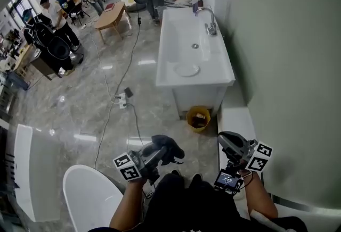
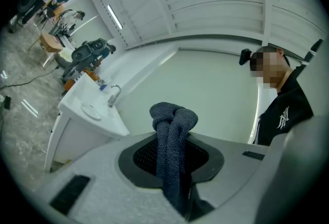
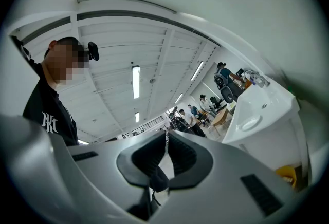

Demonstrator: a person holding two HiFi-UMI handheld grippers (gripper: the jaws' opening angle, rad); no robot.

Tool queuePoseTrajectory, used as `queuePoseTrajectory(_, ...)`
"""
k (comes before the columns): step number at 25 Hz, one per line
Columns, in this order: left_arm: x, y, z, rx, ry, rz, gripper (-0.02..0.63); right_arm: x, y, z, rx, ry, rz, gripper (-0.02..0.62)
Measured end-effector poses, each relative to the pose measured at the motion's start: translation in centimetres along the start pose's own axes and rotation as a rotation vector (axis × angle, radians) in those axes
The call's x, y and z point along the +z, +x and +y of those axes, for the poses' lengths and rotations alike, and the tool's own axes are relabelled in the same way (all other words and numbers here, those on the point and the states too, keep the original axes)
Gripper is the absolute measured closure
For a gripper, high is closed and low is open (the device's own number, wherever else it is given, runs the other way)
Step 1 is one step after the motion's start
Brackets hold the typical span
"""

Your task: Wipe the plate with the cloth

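**Hand-held grippers carrying the cloth, well short of the plate**

The left hand-held gripper (image 1: pixel 161 152) pinches a dark grey cloth (image 2: pixel 174 115). The fabric is squeezed between the two pads, and a knotted wad stands out beyond the tips. The right hand-held gripper (image 1: pixel 228 140) holds nothing; its own view shows the pads pressed together.

Both are carried near the person's body, over the floor. The plate (image 1: pixel 186 69), white and round, lies flat on the near end of a long white table (image 1: pixel 178 23) far ahead. A tap (image 1: pixel 211 26) stands at the table's far right, and a yellow bin (image 1: pixel 198 118) sits on the floor at its near end.

Handling, as judged:
- **Cloth:** it looks light, soft and limp, with a coarse weave that should grip the pads well. The present hold on the bunched middle leaves a pad of fabric in front for wiping.
- **Plate:** it is probably stiff, smooth and breakable, and may skate on the glossy table under a push. The rim is the place to take hold of it, with the right hand-held gripper steadying it once its pads are spread.
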State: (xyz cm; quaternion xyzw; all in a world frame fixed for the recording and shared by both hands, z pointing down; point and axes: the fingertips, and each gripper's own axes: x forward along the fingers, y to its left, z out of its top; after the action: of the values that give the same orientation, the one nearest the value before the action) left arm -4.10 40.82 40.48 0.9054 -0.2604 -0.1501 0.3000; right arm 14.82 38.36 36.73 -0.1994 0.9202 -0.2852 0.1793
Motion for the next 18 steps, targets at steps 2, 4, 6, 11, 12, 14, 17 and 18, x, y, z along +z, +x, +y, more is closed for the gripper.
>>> queuePoseTrajectory(2,-0.1,0.0,0.8,0.012,-0.015,-0.002,0.541,0.1,0.3,-0.7,-0.005,0.004,0.001,0.591)
queuePoseTrajectory(4,0.1,0.1,2.1,0.022,-0.029,-0.008,0.541,0.2,0.9,-1.5,-0.009,0.004,0.008,0.591)
queuePoseTrajectory(6,0.5,0.7,3.7,0.023,-0.034,-0.014,0.541,0.3,1.8,-2.6,-0.010,0.003,0.017,0.591)
queuePoseTrajectory(11,3.3,2.2,8.1,0.002,-0.042,-0.026,0.541,0.9,5.5,-5.6,-0.029,0.003,0.041,0.591)
queuePoseTrajectory(12,3.9,2.5,9.2,-0.001,-0.046,-0.028,0.541,1.1,6.4,-6.4,-0.035,0.002,0.049,0.591)
queuePoseTrajectory(14,5.1,3.2,11.4,-0.010,-0.054,-0.030,0.541,1.6,8.3,-7.9,-0.043,-0.001,0.058,0.591)
queuePoseTrajectory(17,7.6,4.0,14.9,-0.022,-0.059,-0.028,0.541,2.4,11.9,-10.0,-0.052,-0.014,0.071,0.591)
queuePoseTrajectory(18,8.5,4.1,16.0,-0.026,-0.061,-0.030,0.541,2.6,13.1,-10.6,-0.057,-0.017,0.074,0.591)
